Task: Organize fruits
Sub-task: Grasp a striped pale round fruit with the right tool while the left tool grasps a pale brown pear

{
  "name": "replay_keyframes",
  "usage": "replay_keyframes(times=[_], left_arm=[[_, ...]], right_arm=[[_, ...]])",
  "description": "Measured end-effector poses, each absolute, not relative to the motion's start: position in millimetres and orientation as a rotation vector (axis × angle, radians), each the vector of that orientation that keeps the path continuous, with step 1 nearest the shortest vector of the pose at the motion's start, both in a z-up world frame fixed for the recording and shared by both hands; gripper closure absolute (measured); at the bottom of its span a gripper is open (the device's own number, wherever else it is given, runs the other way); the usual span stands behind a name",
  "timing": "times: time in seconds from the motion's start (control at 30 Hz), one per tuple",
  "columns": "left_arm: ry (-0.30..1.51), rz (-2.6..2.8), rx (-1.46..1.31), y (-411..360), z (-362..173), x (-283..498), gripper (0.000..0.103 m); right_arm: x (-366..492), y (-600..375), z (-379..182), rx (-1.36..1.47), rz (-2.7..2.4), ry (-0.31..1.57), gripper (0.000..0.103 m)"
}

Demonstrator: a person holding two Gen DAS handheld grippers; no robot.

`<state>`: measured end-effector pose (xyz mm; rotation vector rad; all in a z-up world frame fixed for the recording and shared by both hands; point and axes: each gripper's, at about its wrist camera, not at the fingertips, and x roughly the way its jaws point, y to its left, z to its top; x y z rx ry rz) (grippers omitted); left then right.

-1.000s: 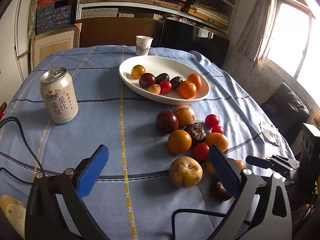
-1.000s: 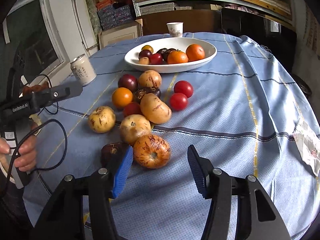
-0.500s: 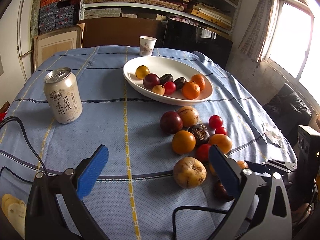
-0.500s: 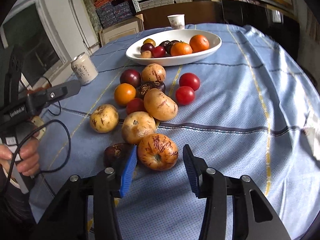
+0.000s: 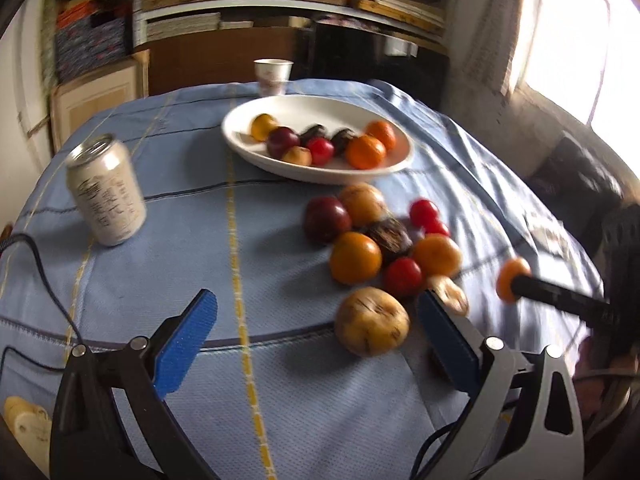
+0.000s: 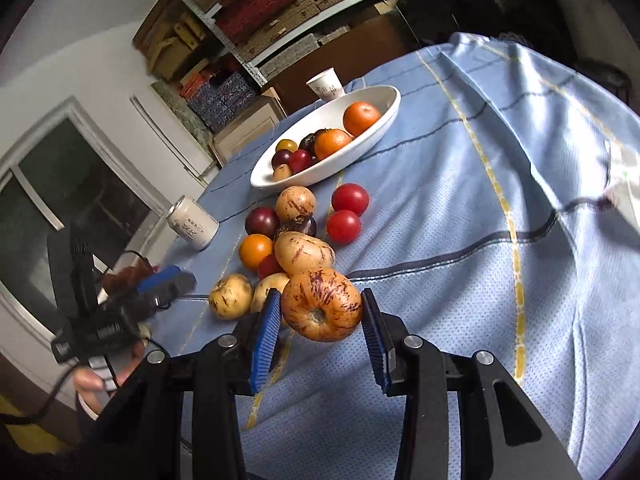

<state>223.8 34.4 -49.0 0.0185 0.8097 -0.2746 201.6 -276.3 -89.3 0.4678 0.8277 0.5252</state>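
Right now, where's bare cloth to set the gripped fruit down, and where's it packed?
Free: the tablecloth right of the yellow stripe, and the patch between the can and the loose fruit pile. The white bowl has bare room at its far side. Crowded: the pile just ahead of the right gripper, shut on the streaked fruit.

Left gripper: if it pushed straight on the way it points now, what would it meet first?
Likely bare blue tablecloth; the left gripper has nothing between its open fingers. The tan speckled fruit lies just right of that line; depth is unclear.
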Motion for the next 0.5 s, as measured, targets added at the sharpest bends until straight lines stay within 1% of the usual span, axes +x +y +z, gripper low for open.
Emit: replay_keyframes(times=[0.2,0.23,0.27,0.3,0.5], left_arm=[[0.801,-0.343,0.075,19.9,-52.1,218.4,0.005],[0.808,-0.358,0.073,19.7,-53.2,219.1,0.015],[0.819,-0.372,0.074,18.6,-54.6,219.8,0.03],[0.834,-0.387,0.076,17.4,-56.6,221.0,0.034],[0.856,-0.423,0.1,10.4,-62.4,219.9,0.037]], right_arm=[[203.3,-280.1,-90.1,0.501,0.535,0.818,0.062],[202.7,-279.9,-90.6,0.502,0.533,0.821,0.062],[203.1,-279.5,-90.6,0.501,0.534,0.822,0.062],[203.0,-279.1,-90.3,0.499,0.536,0.82,0.062],[201.8,-281.0,-90.1,0.507,0.545,0.814,0.062]])
